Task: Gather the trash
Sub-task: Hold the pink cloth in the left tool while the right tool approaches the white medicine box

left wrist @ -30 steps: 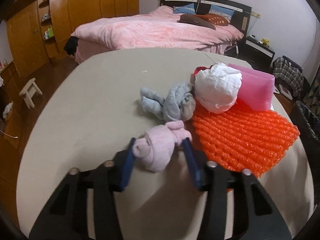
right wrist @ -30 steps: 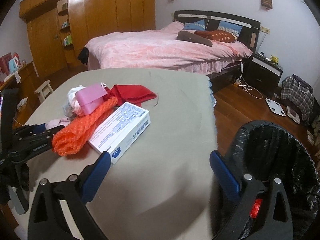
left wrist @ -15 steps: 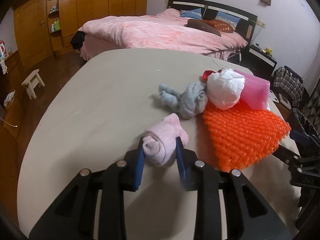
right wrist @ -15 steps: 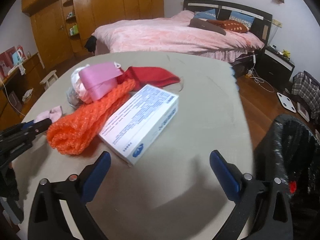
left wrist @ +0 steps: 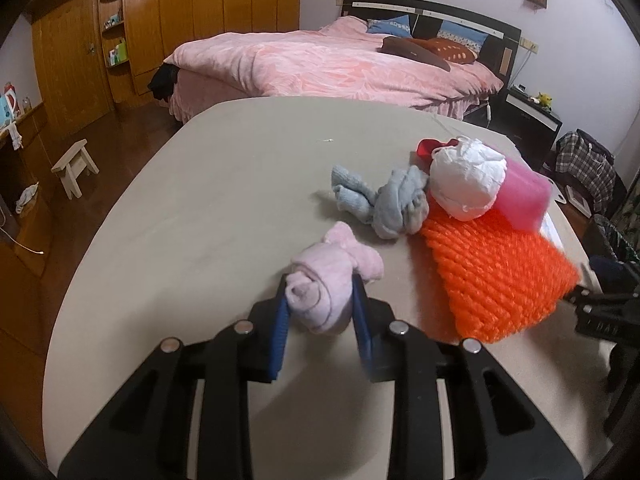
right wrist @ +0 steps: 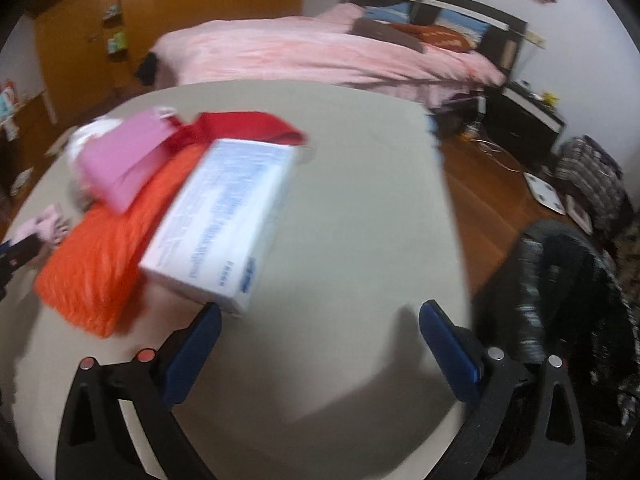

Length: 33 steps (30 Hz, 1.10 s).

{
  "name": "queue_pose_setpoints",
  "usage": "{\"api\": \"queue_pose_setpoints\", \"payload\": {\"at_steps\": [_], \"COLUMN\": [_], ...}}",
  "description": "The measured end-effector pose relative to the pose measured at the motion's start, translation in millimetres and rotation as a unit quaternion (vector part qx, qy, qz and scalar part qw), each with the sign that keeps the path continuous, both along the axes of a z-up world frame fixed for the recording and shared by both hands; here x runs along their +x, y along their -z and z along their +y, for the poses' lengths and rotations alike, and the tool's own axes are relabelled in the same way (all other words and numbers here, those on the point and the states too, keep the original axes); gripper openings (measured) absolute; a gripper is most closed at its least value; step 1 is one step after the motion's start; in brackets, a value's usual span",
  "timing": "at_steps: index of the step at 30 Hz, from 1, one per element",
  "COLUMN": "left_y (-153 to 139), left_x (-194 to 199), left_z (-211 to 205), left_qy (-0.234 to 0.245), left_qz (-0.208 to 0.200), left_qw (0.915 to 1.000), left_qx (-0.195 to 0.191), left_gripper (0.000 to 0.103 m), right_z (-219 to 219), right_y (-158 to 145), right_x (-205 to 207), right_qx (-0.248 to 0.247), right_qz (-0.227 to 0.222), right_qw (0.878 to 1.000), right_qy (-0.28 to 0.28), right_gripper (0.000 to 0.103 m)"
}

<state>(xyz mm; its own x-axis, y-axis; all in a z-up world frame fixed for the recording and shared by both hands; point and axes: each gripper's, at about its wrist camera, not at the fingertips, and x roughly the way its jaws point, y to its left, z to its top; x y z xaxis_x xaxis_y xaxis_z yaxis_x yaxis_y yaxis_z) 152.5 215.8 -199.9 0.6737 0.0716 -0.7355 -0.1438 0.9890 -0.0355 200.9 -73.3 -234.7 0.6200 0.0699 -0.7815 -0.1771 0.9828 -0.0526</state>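
Note:
A rolled pink sock (left wrist: 326, 280) lies on the beige table (left wrist: 224, 200), and my left gripper (left wrist: 320, 304) is shut on it, blue pads pressing both sides. Beyond it lie a grey sock (left wrist: 394, 204), a white crumpled wad (left wrist: 466, 182), a pink pouch (left wrist: 524, 196) and an orange mesh wrap (left wrist: 500, 276). In the blurred right wrist view, my right gripper (right wrist: 320, 320) stands wide open just short of a white and blue box (right wrist: 228, 220) that leans on the orange mesh wrap (right wrist: 100, 256). The left finger (right wrist: 196, 344) is near the box's front corner.
A black-lined trash bin (right wrist: 560, 292) stands on the floor off the table's right edge. A red cloth (right wrist: 248, 126) lies behind the box. A pink bed (left wrist: 340, 64), wooden wardrobes (left wrist: 208, 12) and a small stool (left wrist: 74, 164) fill the room behind.
My left jaws closed onto the pink sock and have stayed so. My right gripper swung left from the bin and dropped toward the white box, which now looms larger.

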Motion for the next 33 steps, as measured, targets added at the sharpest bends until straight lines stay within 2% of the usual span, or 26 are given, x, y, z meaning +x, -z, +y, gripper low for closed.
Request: {"api": "queue_pose_setpoints", "payload": {"at_steps": [5, 10, 16, 21, 25, 29, 33], "left_y": [1, -1, -4, -2, 0, -1, -4], "left_x": [2, 1, 1, 0, 0, 2, 3], "left_z": [3, 4, 11, 15, 15, 18, 20], "left_qy": [-0.004, -0.005, -0.012, -0.015, -0.019, -0.023, -0.024], "left_qz": [0.002, -0.001, -0.003, -0.002, -0.001, -0.004, -0.008], "left_qw": [1.0000, 1.0000, 0.9999, 0.9999, 0.9998, 0.9997, 0.9996], "left_qx": [-0.001, 0.004, 0.006, 0.005, 0.004, 0.004, 0.010], "left_gripper": [0.028, 0.028, 0.028, 0.028, 0.028, 0.028, 0.028], "right_z": [5, 29, 36, 20, 14, 29, 42], "right_y": [-11, -15, -12, -7, -15, -26, -23], "right_x": [0, 3, 14, 12, 9, 12, 22], "right_qx": [0.037, 0.044, 0.041, 0.012, 0.042, 0.075, 0.057], "right_qz": [-0.011, -0.013, -0.007, 0.000, -0.010, -0.019, -0.018], "right_qw": [0.999, 0.998, 0.998, 1.000, 0.999, 0.996, 0.997], "right_qy": [-0.024, -0.052, -0.044, -0.014, -0.022, -0.045, -0.042], "right_gripper": [0.097, 0.097, 0.097, 0.096, 0.096, 0.096, 0.096]}}
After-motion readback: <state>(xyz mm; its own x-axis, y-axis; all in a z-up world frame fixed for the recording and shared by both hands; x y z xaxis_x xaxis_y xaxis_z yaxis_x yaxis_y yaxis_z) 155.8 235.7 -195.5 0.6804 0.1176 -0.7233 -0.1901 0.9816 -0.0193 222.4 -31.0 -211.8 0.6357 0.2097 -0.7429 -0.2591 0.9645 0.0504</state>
